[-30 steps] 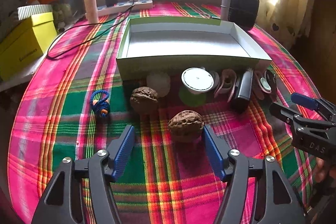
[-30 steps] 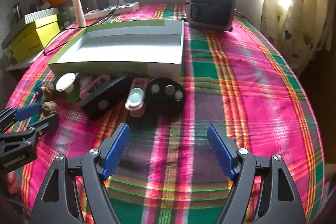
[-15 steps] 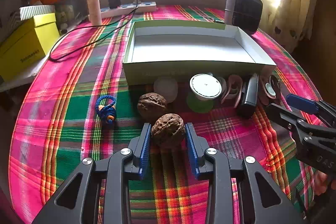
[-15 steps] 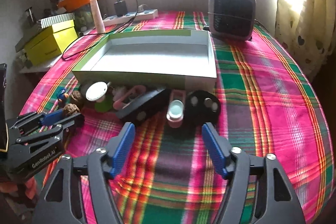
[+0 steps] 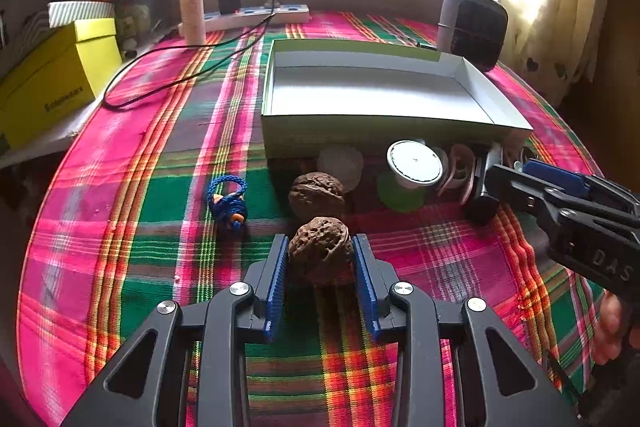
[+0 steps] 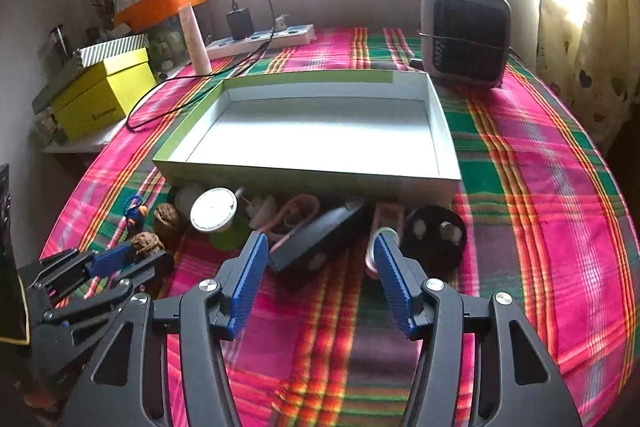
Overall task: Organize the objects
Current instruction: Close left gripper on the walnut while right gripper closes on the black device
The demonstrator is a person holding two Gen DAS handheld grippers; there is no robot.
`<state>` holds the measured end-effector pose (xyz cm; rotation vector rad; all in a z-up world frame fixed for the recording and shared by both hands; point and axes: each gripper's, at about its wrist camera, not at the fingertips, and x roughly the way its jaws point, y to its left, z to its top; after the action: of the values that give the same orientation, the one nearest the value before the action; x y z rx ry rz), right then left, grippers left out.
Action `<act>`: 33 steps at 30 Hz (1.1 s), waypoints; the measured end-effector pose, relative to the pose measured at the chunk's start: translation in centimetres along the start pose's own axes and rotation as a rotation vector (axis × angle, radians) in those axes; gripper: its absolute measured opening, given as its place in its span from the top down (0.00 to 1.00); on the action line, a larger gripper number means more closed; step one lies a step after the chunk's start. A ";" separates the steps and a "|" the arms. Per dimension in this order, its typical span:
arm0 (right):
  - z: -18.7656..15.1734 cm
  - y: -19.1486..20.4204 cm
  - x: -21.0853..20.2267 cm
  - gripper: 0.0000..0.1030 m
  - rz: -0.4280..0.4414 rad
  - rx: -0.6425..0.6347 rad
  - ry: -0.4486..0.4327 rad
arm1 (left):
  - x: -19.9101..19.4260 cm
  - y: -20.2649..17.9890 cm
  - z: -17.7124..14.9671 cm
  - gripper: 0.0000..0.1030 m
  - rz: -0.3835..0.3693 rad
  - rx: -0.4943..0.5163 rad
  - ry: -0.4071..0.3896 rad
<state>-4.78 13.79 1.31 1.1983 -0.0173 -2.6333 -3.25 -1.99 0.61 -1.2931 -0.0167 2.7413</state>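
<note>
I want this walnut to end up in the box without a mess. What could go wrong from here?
1. The left hand-held gripper pinches the round, bumpy walnut only at its sides; it could slip or roll out.
2. The second walnut sits right ahead, so pushing forward may knock it.
3. The box has a raised near wall; a low carry could hit it.

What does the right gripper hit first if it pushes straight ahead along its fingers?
Probably the black oblong case lying on the plaid cloth: it sits just beyond the open right gripper, between the blue pads. The open white-lined box is farther behind. Depth is uncertain.
</note>
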 end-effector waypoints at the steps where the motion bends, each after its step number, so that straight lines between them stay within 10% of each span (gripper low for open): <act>1: 0.1 0.2 0.1 0.48 -0.001 -0.006 0.002 | 0.0 0.1 0.0 0.71 -0.002 -0.001 -0.002; 20: -1.1 0.4 -0.7 0.80 -0.089 -0.056 0.017 | -0.1 0.4 -0.2 0.71 -0.020 0.002 -0.013; 33: -3.0 -0.9 -3.0 0.89 0.108 0.049 0.055 | -0.4 0.4 -0.5 0.71 -0.011 0.004 -0.015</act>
<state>-0.92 15.65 1.44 1.2488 -0.1341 -2.5194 -2.69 -2.47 0.55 -1.2672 -0.0191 2.7403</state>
